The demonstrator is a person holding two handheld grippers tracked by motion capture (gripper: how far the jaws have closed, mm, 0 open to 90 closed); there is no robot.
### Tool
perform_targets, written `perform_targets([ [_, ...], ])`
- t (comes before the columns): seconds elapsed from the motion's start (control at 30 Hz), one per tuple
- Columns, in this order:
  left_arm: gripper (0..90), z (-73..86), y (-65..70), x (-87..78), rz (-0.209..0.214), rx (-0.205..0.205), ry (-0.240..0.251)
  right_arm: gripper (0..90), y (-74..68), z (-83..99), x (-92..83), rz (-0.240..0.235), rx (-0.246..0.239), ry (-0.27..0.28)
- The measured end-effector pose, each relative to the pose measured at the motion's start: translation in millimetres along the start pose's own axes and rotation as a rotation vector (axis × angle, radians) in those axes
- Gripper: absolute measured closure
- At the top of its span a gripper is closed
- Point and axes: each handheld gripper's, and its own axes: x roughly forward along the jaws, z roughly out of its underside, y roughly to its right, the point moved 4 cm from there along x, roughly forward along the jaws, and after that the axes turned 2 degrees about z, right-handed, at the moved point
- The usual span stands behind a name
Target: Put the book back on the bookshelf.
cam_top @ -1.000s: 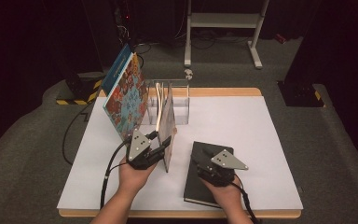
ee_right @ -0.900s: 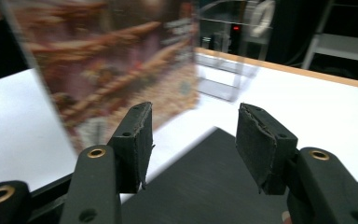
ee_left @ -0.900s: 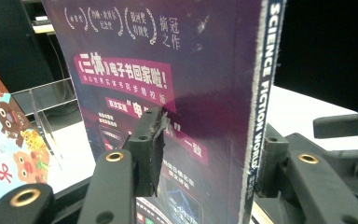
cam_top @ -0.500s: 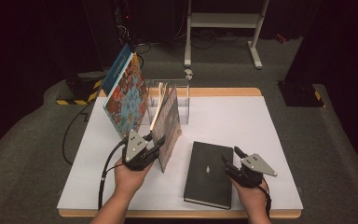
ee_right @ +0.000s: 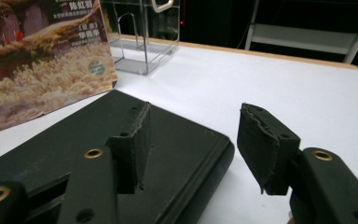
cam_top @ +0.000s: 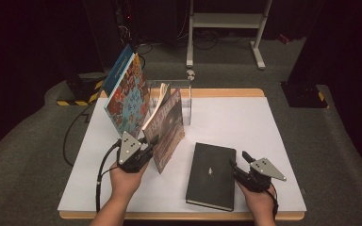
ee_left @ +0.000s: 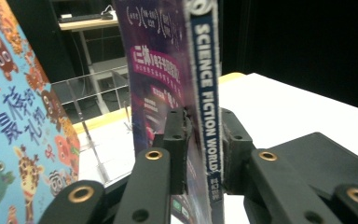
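A purple science-fiction magazine (cam_top: 167, 127) stands on edge on the white table, leaning toward a colourful children's book (cam_top: 127, 94). My left gripper (cam_top: 152, 143) has just been closing and is shut on the magazine, its pads (ee_left: 177, 140) pressing both sides of the magazine's spine (ee_left: 205, 93) low down. A black hardcover book (cam_top: 211, 175) lies flat to the right. My right gripper (cam_top: 238, 160) stands open at that book's right edge. In the right gripper view, the right gripper (ee_right: 193, 140) has one jaw over the black cover (ee_right: 51, 140) and the other past the edge.
A clear acrylic book stand (cam_top: 186, 101) stands at the back middle of the table (cam_top: 245, 117), behind the two upright books. The children's book (ee_left: 14, 140) leans just left of the held magazine. A metal rack (cam_top: 226, 21) stands on the floor beyond the table.
The right hand slid from on top of the black book to its right edge. The left jaws closed onto the magazine's spine.
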Motion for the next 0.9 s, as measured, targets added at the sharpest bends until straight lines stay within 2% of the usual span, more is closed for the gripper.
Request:
perform_targets([
  [0.27,80.4,-3.2,-7.8,-0.8,0.015,-0.026,-0.004,44.6,2.6,5.7,4.2,-0.012,0.032,-0.022],
  [0.33,82.1,-4.4,-7.9,-0.6,0.021,-0.02,-0.013,45.0,3.1,6.5,4.5,-0.012,0.034,-0.027],
  [0.4,83.2,-4.1,-7.8,-0.6,0.017,0.003,-0.011,45.2,3.4,6.8,4.5,-0.012,0.039,-0.027],
  [0.43,83.2,-4.4,-8.8,-0.9,0.024,-0.005,-0.014,45.4,3.5,6.8,4.3,-0.012,0.04,-0.025],
  [0.47,83.3,-5.2,-10.2,-1.1,0.03,-0.031,-0.014,45.6,3.6,6.9,4.2,-0.014,0.039,-0.025],
  [0.8,83.0,-4.7,-11.0,-2.2,0.041,-0.022,-0.016,45.7,7.4,7.4,3.4,-0.017,0.048,-0.023],
  [0.9,82.9,-4.6,-10.1,-2.7,0.069,-0.021,-0.028,45.7,7.2,8.2,4.0,-0.02,0.05,-0.029],
])
